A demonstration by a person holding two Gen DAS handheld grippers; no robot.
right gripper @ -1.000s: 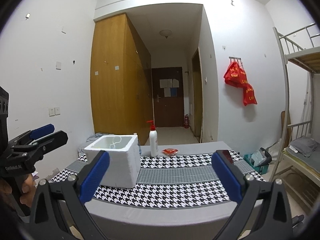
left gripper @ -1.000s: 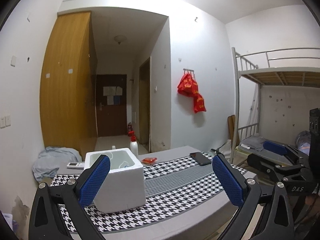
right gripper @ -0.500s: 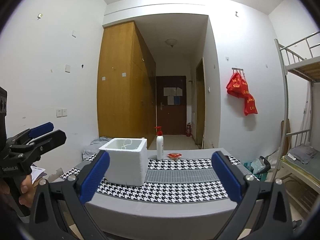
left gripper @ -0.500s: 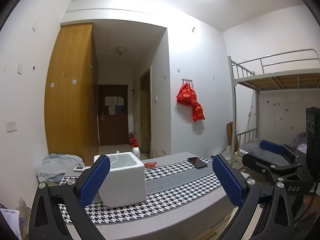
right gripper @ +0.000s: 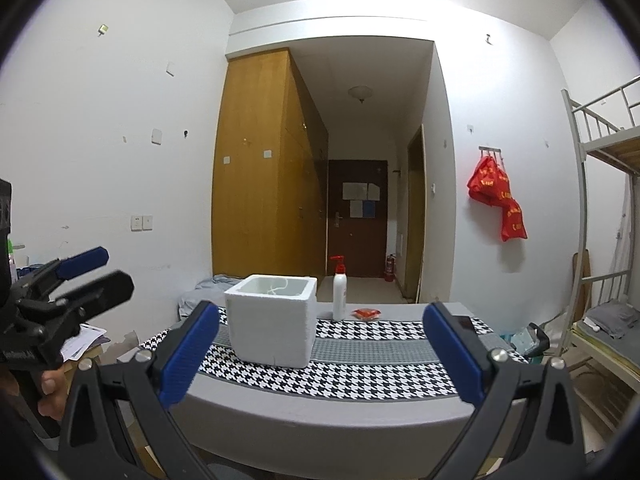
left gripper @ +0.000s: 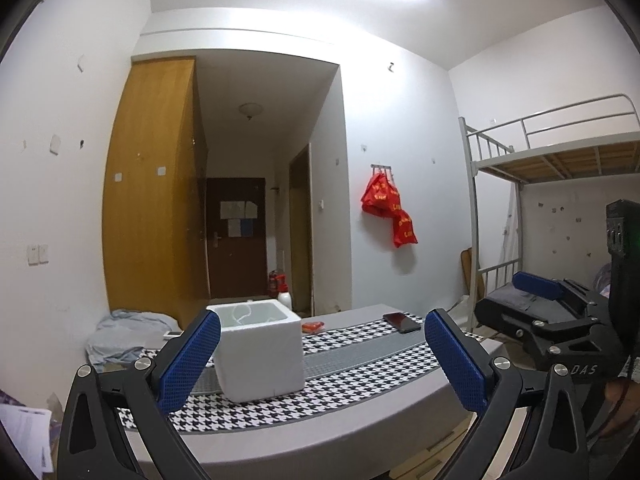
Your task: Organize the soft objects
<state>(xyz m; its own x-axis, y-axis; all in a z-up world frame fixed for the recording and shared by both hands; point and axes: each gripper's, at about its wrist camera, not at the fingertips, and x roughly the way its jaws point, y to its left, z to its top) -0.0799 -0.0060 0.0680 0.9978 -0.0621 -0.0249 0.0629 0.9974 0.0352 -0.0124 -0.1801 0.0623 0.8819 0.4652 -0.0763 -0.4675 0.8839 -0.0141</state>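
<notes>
- A white foam box [right gripper: 272,322] is seen standing upright on the table [right gripper: 320,404], on the houndstooth runner [right gripper: 360,376] at about 10 o'clock of the table top in the right wrist view; it is also seen in the left wrist view [left gripper: 259,350].
- Its top is open, and a thin pale cord [right gripper: 278,286] is glimpsed inside; what else it holds cannot be told.
- A small red packet [right gripper: 366,313] is seen lying flat on the grey cloth at about 1 o'clock of the box, apart from it.
- A white pump bottle [right gripper: 340,290] with a red head is placed upright just beside the box's far right corner, between box and packet.
- A dark phone [left gripper: 402,322] is seen lying flat near the table's right end, well apart from the box.
- A crumpled grey cloth [left gripper: 120,330] is seen beyond the table at 9 o'clock of the box.
- Red bags [right gripper: 498,196] are hung on wall hooks at 2 o'clock, and a bunk bed [left gripper: 560,160] is seen at 3 o'clock.
- The left gripper [left gripper: 322,354] is held short of the table, its blue pads spread wide with nothing between them; the box is merely framed behind them.
- The right gripper [right gripper: 320,354] is likewise held in the air before the table edge, jaws wide apart and gripping nothing.
- Each gripper is caught from the side in the other's view, with part of a hand [right gripper: 48,396] seen on the left grip.
</notes>
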